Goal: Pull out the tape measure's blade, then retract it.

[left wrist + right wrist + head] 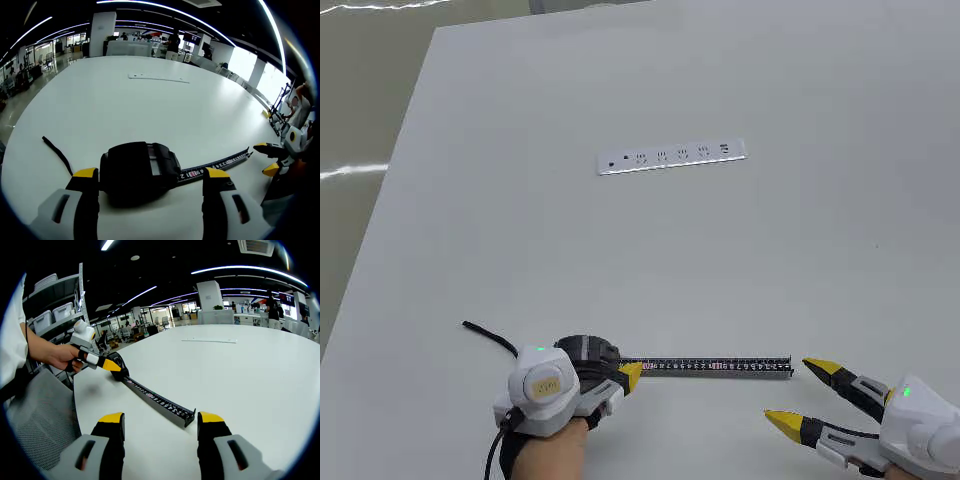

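The black tape measure case [590, 352] [140, 170] lies near the table's front edge, between the jaws of my left gripper [610, 378] [150, 175]. Those jaws stand wide apart, one yellow tip against the case and the other a little off it. The blade [720, 366] [220, 162] [160, 402] lies flat on the table, stretched out to the right. Just beyond the blade's hooked end, my right gripper [804, 392] [161, 417] is open with nothing between its fingers. The case's black strap [488, 337] [56, 152] trails off to the left.
A white power strip [670, 157] [157, 77] [209, 341] lies flat toward the far middle of the white table [620, 250]. The table's left edge runs along a shiny floor. A mesh chair [45, 425] stands close by the near edge.
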Demonstrator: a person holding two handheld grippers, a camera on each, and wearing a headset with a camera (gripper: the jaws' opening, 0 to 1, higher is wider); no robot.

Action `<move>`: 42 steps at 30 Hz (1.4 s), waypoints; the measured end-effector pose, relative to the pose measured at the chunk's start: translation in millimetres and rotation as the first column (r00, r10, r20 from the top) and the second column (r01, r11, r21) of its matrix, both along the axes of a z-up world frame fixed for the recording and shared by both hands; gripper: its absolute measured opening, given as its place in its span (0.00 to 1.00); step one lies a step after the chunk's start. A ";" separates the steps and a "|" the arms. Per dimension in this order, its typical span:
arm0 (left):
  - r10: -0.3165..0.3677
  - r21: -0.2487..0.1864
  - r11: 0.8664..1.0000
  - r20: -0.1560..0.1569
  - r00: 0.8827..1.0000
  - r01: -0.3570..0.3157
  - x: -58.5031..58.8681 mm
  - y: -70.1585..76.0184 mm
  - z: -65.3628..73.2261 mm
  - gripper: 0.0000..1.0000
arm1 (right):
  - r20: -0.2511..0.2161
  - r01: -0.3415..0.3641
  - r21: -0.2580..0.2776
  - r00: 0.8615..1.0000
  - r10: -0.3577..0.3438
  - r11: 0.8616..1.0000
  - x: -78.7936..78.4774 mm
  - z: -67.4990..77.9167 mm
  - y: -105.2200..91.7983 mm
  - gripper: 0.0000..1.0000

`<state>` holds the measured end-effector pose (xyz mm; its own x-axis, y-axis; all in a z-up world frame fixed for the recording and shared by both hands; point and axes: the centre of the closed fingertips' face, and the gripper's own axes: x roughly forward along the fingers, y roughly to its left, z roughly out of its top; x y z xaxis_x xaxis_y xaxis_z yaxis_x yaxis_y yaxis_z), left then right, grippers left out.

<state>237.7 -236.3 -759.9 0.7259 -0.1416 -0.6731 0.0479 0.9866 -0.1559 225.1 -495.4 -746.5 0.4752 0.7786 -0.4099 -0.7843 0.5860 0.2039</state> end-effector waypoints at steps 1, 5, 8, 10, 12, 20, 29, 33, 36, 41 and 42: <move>0.004 -0.002 1.000 -0.003 1.000 -0.004 0.7 0.0 -0.5 0.84 | 0.000 -0.002 0.000 1.000 0.002 1.000 0.1 -0.3 0.4 0.59; 0.011 0.000 1.000 -0.011 1.000 -0.011 2.6 -1.1 -2.6 0.83 | 0.001 -0.013 -0.004 1.000 0.013 1.000 1.5 -1.2 1.6 0.59; 0.026 -0.002 1.000 -0.016 1.000 -0.026 3.1 0.3 -3.7 0.83 | 0.000 -0.023 -0.008 1.000 0.023 1.000 2.3 -3.8 1.6 0.59; 0.033 -0.003 0.999 -0.019 0.999 -0.034 3.7 0.1 -3.4 0.83 | -0.001 -0.032 0.007 0.999 0.032 0.999 2.1 -3.4 3.2 0.59; 0.037 0.004 0.999 -0.021 0.999 -0.037 4.3 0.6 -4.0 0.83 | -0.004 -0.043 -0.004 0.999 0.043 0.999 0.9 -6.2 3.6 0.59; 0.056 0.024 0.998 -0.036 0.998 -0.055 6.8 2.3 -8.6 0.83 | -0.010 -0.058 -0.006 0.998 0.058 0.998 0.9 -9.2 3.1 0.58; 0.089 0.017 0.996 -0.049 0.995 -0.089 7.8 4.5 -9.4 0.81 | -0.006 -0.077 -0.012 0.997 0.077 0.997 5.7 -12.7 5.1 0.58; 0.100 0.023 0.995 -0.060 0.993 -0.099 8.5 5.7 -10.4 0.81 | -0.006 -0.094 -0.021 0.996 0.094 0.995 8.6 -15.1 3.8 0.57; 0.132 0.013 0.991 -0.059 0.990 -0.131 9.1 8.2 -9.4 0.79 | -0.001 -0.114 -0.033 0.994 0.114 0.993 9.0 -18.4 2.3 0.56; 0.136 0.026 0.990 -0.057 0.989 -0.135 9.4 9.5 -10.8 0.77 | -0.012 -0.125 -0.034 0.992 0.124 0.992 11.5 -23.6 -1.1 0.55; 0.139 0.026 0.990 -0.056 0.989 -0.138 9.5 9.8 -10.7 0.77 | -0.011 -0.129 -0.037 0.992 0.129 0.991 11.1 -23.8 -0.7 0.55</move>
